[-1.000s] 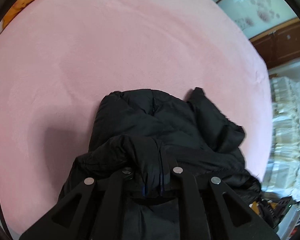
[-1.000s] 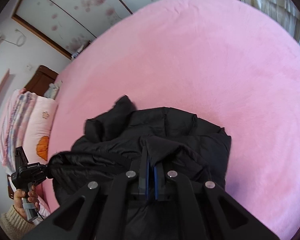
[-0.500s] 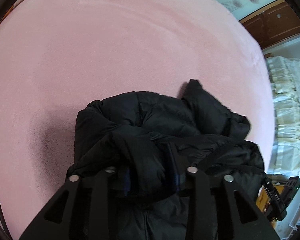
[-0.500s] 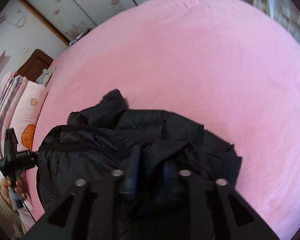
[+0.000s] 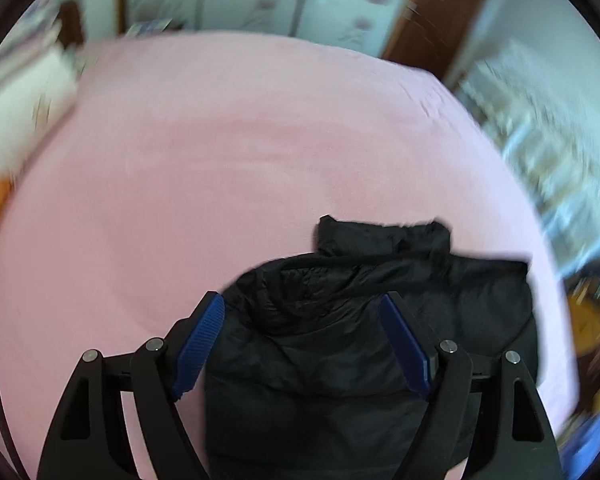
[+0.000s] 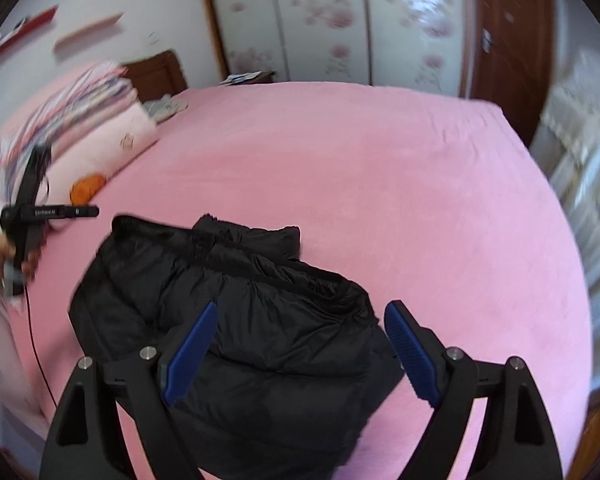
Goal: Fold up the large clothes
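Half a second ago both our grippers pinched the black jacket [image 5: 340, 360]; now they have let it go. Our left gripper [image 5: 304, 344] is spread wide, nothing between its blue pads [image 5: 198, 346]. Our right gripper [image 6: 300, 350] is spread as well. The jacket lies folded on the pink bed [image 6: 380, 180], at about 6 o'clock in both views. On the left gripper's body, at 9 o'clock in the right view, small white writing is too blurred to read.
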